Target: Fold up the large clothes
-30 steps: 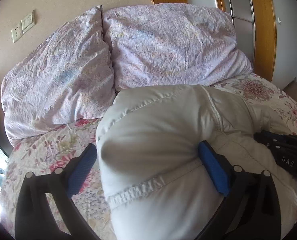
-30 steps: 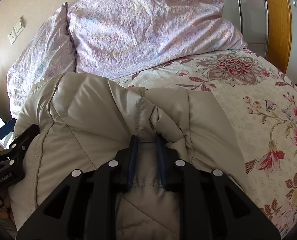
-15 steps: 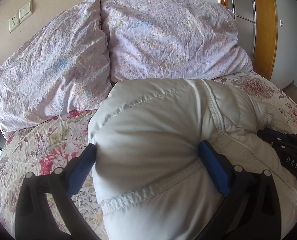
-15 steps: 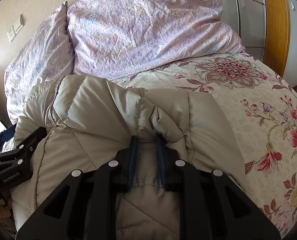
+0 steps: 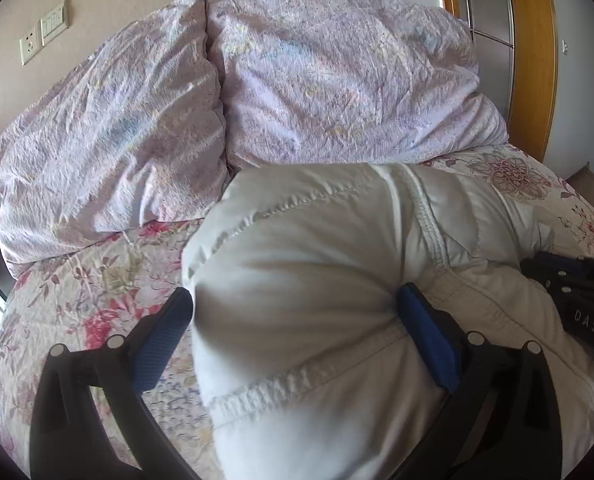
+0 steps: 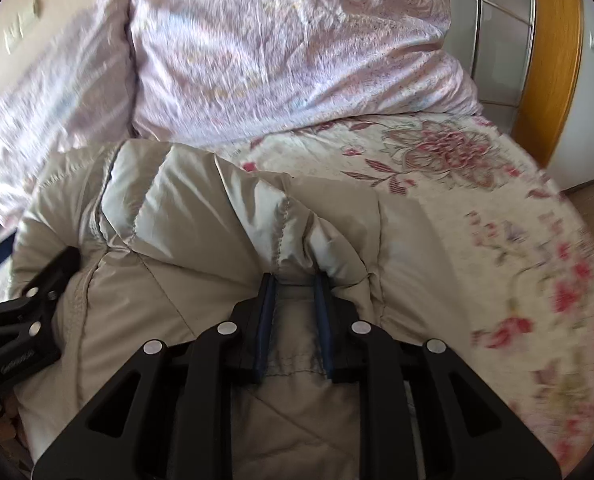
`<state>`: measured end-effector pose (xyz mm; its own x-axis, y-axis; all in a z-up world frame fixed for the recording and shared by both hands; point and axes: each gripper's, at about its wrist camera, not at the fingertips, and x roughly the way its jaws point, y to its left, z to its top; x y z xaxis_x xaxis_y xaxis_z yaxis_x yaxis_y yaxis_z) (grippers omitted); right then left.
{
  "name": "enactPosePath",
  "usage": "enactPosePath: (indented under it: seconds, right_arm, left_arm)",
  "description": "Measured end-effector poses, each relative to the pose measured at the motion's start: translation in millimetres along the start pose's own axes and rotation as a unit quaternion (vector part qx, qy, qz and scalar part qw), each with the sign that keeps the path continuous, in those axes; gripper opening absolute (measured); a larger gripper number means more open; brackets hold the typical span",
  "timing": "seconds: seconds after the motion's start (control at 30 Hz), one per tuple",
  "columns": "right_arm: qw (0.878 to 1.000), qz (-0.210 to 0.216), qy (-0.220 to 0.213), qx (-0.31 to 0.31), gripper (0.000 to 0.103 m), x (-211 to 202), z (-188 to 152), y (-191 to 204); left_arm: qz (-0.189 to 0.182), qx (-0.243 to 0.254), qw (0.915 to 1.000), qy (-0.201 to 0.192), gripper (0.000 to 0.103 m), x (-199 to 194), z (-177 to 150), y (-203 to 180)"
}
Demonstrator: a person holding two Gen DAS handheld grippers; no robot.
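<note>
Now, L to R. L pillow [image 5: 109, 140] and R pillow [image 5: 345, 80] at bed head. L gripper [image 5: 297, 332]: jaws wide apart but pads pressed into a fat roll of jacket [image 5: 317, 280], so clamped on a thick bunch; hand steady vs 1 s ago. Jacket lies mid-bed on floral sheet [image 5: 77, 292], far edge now nearer the pillows than 1 s ago. R gripper [image 6: 295, 312]: jaws near together, pinching a thin fold at a seam; grip eased only a hair, cloth between pads. R view blurred, frame tilted vs before: hand lifting and rolling. Judgement: fold being carried over; not yet laid flat.
</note>
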<state>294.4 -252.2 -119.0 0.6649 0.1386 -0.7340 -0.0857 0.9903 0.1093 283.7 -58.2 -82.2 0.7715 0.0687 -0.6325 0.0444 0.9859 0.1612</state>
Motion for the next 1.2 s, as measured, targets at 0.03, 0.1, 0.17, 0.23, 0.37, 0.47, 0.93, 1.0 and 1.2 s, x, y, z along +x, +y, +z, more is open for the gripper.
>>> enactPosePath:
  seconds: [0.03, 0.1, 0.17, 0.23, 0.37, 0.47, 0.93, 1.0, 1.2]
  right_arm:
    - [1.0, 0.0, 0.001, -0.004, 0.02, -5.1, 3.9, 3.4]
    - [1.0, 0.014, -0.015, -0.005, 0.02, -17.1, 12.8, 8.1]
    - [0.999, 0.025, -0.038, -0.005, 0.02, -27.1, 25.9, 14.4]
    - [0.998, 0.032, -0.057, -0.01, 0.02, -29.6, 37.0, 20.0]
    - [0.998, 0.032, -0.045, -0.012, 0.02, -3.2, 49.4, 22.7]
    - [0.999, 0.046, -0.021, 0.016, 0.019, 17.0, 41.1, 11.8]
    - [0.998, 0.042, -0.026, 0.041, 0.018, 36.0, 23.5, 1.2]
    - [0.998, 0.042, -0.022, 0.04, 0.018, 38.6, 24.4, 2.1]
    - [0.998, 0.041, -0.014, 0.037, 0.018, 45.1, 26.5, 4.6]
  left_arm:
    - [-0.001, -0.001, 1.0, 0.001, 0.101, -3.9, 2.7, 4.1]
    - [0.002, -0.006, 1.0, 0.003, 0.101, -7.9, 9.6, 11.2]
    - [0.016, -0.012, 0.9998, -0.005, 0.101, -11.5, 17.6, 17.4]
    - [0.036, -0.011, 0.9992, -0.017, 0.101, -12.4, 24.1, 20.9]
    - [0.044, -0.005, 0.9989, -0.015, 0.101, 3.1, 28.3, 19.9]
    - [0.047, 0.007, 0.9986, -0.025, 0.101, 9.5, 24.0, 8.6]
    - [-0.018, 0.006, 0.9998, 0.007, 0.101, 36.2, 24.1, 1.8]
    - [-0.029, -0.003, 0.9995, 0.012, 0.101, 40.3, 22.8, 4.9]
    - [-0.042, -0.016, 0.9988, 0.018, 0.101, 47.1, 21.4, 9.1]
